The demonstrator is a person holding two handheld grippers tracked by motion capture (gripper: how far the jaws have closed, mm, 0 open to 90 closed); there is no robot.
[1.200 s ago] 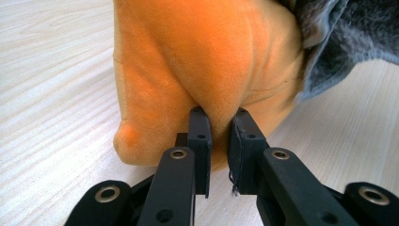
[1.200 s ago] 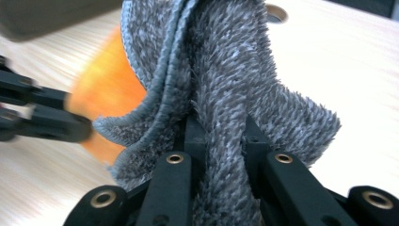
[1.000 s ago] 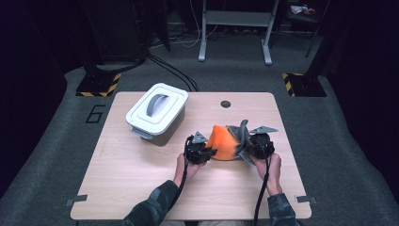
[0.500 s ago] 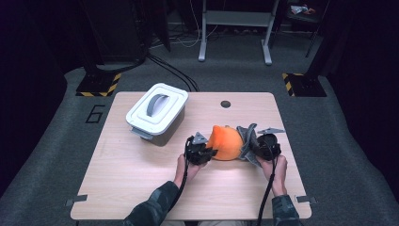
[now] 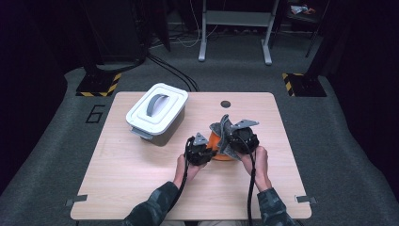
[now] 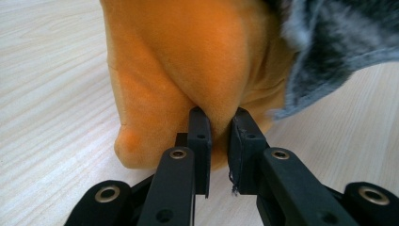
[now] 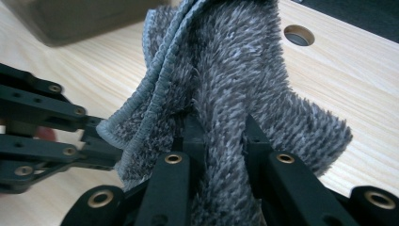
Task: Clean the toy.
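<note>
Item: one orange plush piece (image 6: pixel 188 61), soft and rounded, resting on the bench (image 5: pixel 141 183) right of centre, between your two hands. Your left claw (image 6: pixel 219 123) is clenched on a fold of its orange fabric low on the near side; the pads pinch the pile tightly.

Item: one grey shaggy cloth (image 7: pixel 244 80) with a stitched hem, bunched and draped over the far side of the orange piece. Your right claw (image 7: pixel 220 129) is clenched on a thick fold of it, and the cloth stands up out of the jaws in a ruffled fan. In the high view the same cloth (image 5: pixel 225 126) rises above the orange piece (image 5: pixel 217 141), with your right claw (image 5: pixel 234 142) beside it and your left claw (image 5: pixel 205 149) opposite.

Progress, as a judgement: both grips are made, and the grey cloth looks partly drawn up off the orange body while you pin the body down. Left to do: separate the two fully and set each down; where they belong cannot be told.

Item: one white lidded box (image 5: pixel 156 112) with a grey handle, shut, at the bench's far left, well apart from the work.

Item: one round cable hole (image 5: pixel 226 103) near the far edge.

Count: two claws, two soft pieces, one box.
</note>
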